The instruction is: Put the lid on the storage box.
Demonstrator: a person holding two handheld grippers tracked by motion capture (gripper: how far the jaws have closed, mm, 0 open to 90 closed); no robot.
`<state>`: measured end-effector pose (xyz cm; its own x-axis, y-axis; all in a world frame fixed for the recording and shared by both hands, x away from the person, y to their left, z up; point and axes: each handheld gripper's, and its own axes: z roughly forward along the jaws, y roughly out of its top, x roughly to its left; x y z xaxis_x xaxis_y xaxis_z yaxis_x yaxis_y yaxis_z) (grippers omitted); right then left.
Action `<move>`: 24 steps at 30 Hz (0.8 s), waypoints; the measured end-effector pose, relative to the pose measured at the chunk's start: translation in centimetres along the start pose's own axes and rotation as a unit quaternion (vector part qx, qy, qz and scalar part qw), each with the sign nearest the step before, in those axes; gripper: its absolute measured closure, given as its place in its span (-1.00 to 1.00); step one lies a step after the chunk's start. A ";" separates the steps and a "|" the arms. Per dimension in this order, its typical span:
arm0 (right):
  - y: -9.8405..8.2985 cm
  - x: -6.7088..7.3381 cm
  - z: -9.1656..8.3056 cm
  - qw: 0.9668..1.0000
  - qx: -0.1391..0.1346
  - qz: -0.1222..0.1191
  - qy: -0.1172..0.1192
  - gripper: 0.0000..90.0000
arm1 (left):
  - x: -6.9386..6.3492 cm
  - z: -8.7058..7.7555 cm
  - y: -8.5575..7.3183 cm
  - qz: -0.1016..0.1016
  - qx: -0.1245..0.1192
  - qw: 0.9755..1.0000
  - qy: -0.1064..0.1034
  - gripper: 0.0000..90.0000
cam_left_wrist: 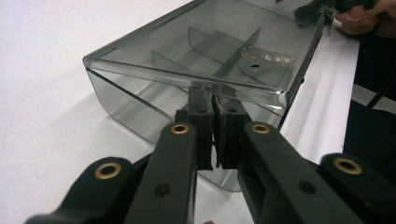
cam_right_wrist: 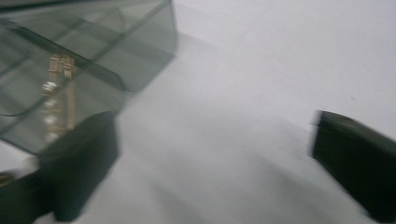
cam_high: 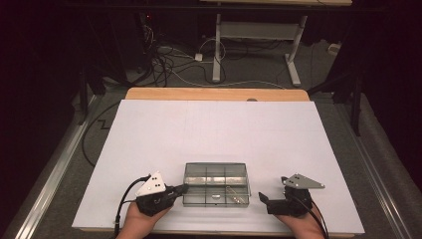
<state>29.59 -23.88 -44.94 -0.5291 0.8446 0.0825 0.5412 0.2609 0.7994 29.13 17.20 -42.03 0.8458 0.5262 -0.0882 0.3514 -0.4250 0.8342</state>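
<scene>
While the left gripper [cam_high: 178, 190] pinches the box's left wall, the right gripper [cam_high: 262, 199] stands released just off the box's right side.

Near the front edge of the white sheet-covered table [cam_high: 219, 127] sits the clear smoky-grey plastic compartment box [cam_high: 216, 184], its lid down over crossed dividers. Pressed together, the left jaws clamp the side wall just under the lid's rim (lid [cam_left_wrist: 205, 51]). A thin gold chain [cam_right_wrist: 58, 93] lies in the box's front right compartment. Wide apart, the right jaws have nothing between them, one beside the box's corner.
</scene>
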 end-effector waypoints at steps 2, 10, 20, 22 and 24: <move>-0.2 -0.2 0.0 1.000 -0.003 0.005 -0.006 -1.00 | 0.0 -0.1 -0.1 0.002 0.003 1.000 0.001 0.89; -0.1 0.0 0.0 1.000 -0.003 0.005 -0.002 -1.00 | 0.1 -0.5 -0.5 -0.003 0.001 1.000 -0.001 0.89; -0.1 0.0 0.0 1.000 -0.007 0.003 -0.003 -1.00 | 1.0 -1.1 -1.4 -0.019 0.012 1.000 0.005 0.89; -0.1 0.0 0.0 1.000 -0.008 0.002 -0.002 -1.00 | 1.3 -1.3 -1.4 -0.015 0.014 1.000 0.017 0.89; -0.1 0.1 0.1 1.000 -0.007 0.003 -0.001 -1.00 | 1.8 -1.4 -1.5 -0.015 0.017 0.999 0.030 0.89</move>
<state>29.55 -23.83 -45.08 -0.5243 0.8472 0.0859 0.5353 0.2495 0.8070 29.51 19.82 -42.70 0.8096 0.5817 -0.0787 0.3902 -0.4330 0.8126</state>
